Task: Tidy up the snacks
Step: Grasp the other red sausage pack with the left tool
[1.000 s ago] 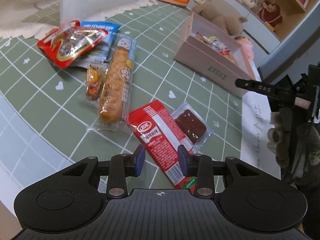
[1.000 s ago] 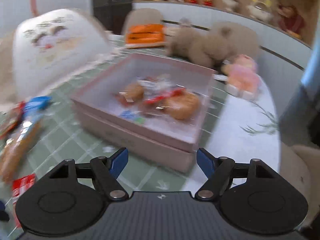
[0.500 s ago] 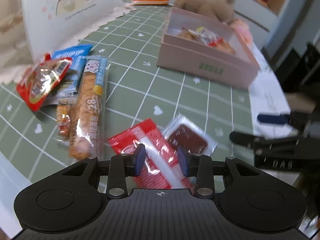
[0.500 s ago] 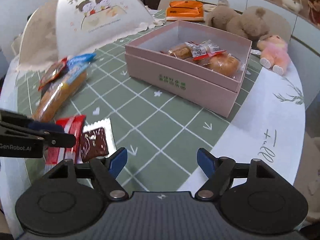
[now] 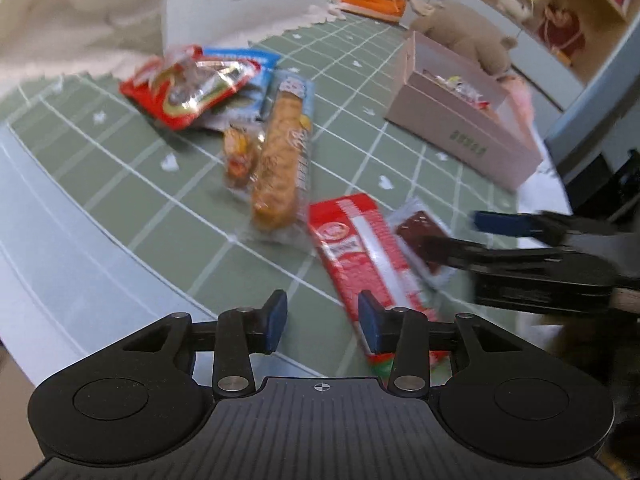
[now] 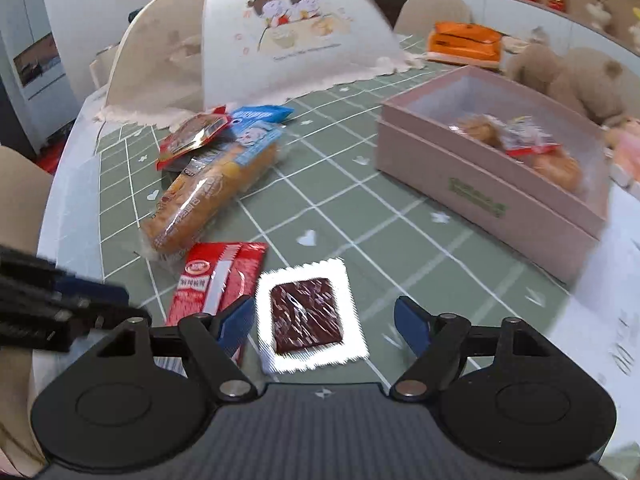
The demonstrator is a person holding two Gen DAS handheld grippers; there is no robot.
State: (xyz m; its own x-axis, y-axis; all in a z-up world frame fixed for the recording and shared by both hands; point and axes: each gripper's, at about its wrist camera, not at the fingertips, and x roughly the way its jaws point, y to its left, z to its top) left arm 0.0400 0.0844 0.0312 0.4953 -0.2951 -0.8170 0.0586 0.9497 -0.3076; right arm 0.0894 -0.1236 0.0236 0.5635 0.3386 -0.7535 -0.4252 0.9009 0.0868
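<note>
The round table (image 6: 400, 216), under a green grid cloth, carries everything, and the largest piece on it, the white food cover (image 6: 292, 36) at the far edge, stands as it did a second ago. So does the pink box (image 6: 484, 192) towards the right edge, with a few wrapped snacks lying inside. The snack pile near the left edge has not shifted either: the long bread pack (image 5: 286, 152) lies beside the red foil bag (image 5: 188, 88), which overlaps a blue packet (image 5: 244, 60). Nearer the front edge the red wafer pack (image 5: 360, 252) and the small clear-wrapped brown square (image 6: 306, 314) lie side by side, both flat on the cloth. What differs is the tools. The right gripper (image 6: 324, 318), facing the box a second ago, has swung over the brown square; its jaws have just been closing a little, yet they stand well apart on either side of the square without touching it. The left gripper (image 5: 322, 322) has just been opening and hangs empty, its right finger above the wafer pack's near end.
</note>
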